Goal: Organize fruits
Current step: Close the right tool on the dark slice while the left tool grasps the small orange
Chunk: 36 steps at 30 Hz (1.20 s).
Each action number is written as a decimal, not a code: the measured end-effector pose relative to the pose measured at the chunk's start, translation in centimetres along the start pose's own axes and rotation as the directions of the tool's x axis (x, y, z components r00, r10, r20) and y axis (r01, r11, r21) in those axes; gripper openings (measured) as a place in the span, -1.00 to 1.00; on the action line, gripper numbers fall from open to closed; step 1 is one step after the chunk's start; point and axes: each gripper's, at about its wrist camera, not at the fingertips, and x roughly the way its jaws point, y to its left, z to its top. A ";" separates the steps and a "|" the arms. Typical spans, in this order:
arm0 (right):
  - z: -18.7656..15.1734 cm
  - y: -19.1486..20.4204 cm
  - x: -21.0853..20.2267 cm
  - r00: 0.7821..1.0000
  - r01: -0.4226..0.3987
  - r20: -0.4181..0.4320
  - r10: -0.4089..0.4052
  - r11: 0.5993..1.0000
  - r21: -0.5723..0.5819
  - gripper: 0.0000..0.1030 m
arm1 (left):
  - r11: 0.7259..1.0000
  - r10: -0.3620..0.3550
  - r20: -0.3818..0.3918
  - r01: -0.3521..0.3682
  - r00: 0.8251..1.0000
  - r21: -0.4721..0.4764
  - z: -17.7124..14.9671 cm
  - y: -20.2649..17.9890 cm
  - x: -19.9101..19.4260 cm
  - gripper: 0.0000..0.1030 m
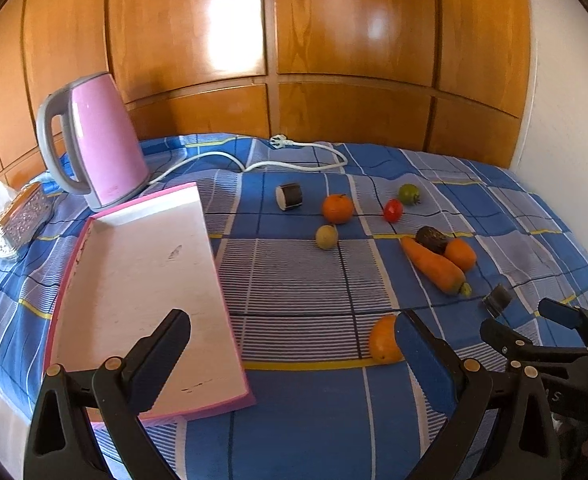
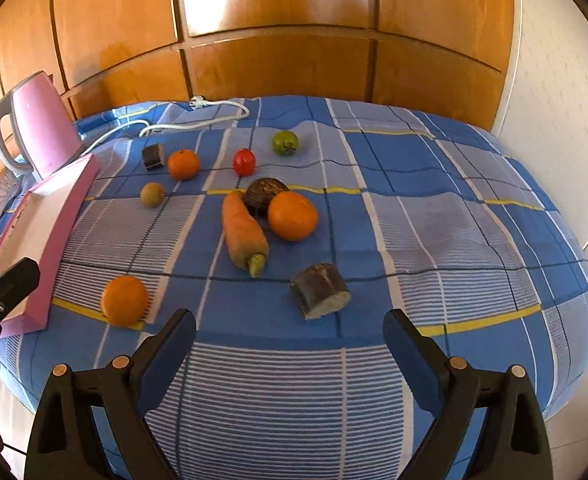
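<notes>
plaid-cloth table [image 2: 453, 208] | both grippers spread, empty | nearest orange [image 2: 124, 300]: firm, round, rolls; pinch across middle | tray [image 1: 142, 280] bare

Three oranges [image 2: 292, 216], a red tomato [image 2: 244, 162] and a green tomato [image 2: 285, 143] lie loose beside the tray [image 2: 50, 216]

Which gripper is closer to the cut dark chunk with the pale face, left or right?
Right. The right gripper is open just short of the cut chunk, which lies ahead between its fingers. The left gripper hovers off to the chunk's left, by the pink tray.
</notes>
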 end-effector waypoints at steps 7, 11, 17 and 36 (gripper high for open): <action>-0.6 -1.1 1.0 0.999 0.014 -0.038 -0.013 1.000 0.023 0.75 | 0.999 -0.036 -0.030 0.036 0.999 0.020 0.0 -0.6 0.7 0.99; -1.1 -2.1 2.1 0.996 0.005 -0.087 0.001 0.998 0.059 0.71 | 0.997 -0.068 -0.060 0.070 0.996 0.031 -0.1 -0.9 1.4 0.96; -2.2 -3.1 2.0 0.996 -0.025 -0.083 0.031 0.997 0.067 0.72 | 0.983 -0.175 -0.126 0.180 0.976 0.024 0.0 -1.3 2.6 0.61; 0.6 -3.1 2.7 0.997 -0.053 -0.054 0.055 0.998 0.046 0.26 | 0.942 -0.283 -0.266 0.319 0.922 0.105 -0.9 -4.8 5.7 0.27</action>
